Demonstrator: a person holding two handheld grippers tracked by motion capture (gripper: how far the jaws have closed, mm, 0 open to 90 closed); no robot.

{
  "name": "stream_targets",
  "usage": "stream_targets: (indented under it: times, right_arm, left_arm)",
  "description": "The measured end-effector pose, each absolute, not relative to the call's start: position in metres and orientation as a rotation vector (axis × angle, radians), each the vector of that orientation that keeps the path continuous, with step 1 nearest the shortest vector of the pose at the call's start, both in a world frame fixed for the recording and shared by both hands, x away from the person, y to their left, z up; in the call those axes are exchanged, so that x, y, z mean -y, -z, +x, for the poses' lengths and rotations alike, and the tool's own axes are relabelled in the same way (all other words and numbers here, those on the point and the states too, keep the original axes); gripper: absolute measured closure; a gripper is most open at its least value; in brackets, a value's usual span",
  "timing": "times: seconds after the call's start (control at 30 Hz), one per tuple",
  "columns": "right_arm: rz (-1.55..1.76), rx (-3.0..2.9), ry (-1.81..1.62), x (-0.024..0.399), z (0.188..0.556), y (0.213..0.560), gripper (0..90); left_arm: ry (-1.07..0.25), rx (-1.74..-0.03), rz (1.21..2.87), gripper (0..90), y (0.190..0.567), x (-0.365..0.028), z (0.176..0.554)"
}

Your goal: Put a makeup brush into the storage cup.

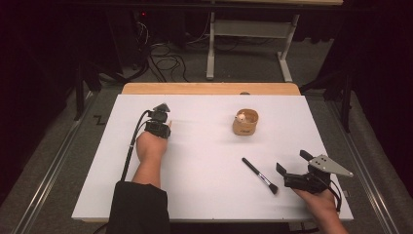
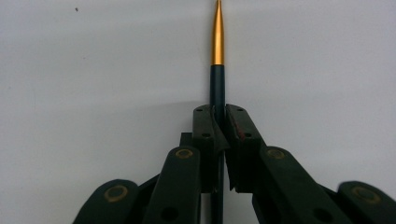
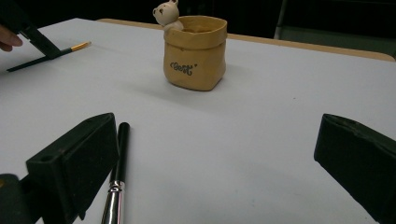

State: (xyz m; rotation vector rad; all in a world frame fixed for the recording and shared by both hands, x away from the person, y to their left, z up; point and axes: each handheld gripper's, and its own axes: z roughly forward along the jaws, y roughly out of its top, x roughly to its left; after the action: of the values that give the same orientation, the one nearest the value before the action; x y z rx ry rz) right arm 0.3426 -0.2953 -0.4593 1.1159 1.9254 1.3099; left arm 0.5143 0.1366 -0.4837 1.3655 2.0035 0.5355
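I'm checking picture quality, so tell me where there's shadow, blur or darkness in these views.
High view: white table evenly lit, surroundings dark. Left gripper view: pencil sharp, soft shadow at its left. Right gripper view: near jaws blurred, pot casts a faint shadow.

The tan pot (image 3: pixel 195 53) with a small bear figure (image 3: pixel 167 14) at its rim carries one short dark word in cursive script on its front wall. It seems to read "Best", though the letters are too small to be sure.
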Motion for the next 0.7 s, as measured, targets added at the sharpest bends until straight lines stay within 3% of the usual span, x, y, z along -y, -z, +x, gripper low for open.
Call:
stream_targets:
  times: [0.7]
  right_arm:
    - [1.118,-1.926,-1.304,0.294,0.343,0.460,0.7]
  left_arm:
    - [-0.484,-1.819,1.327,83.6,0.465,-0.136,0.495]
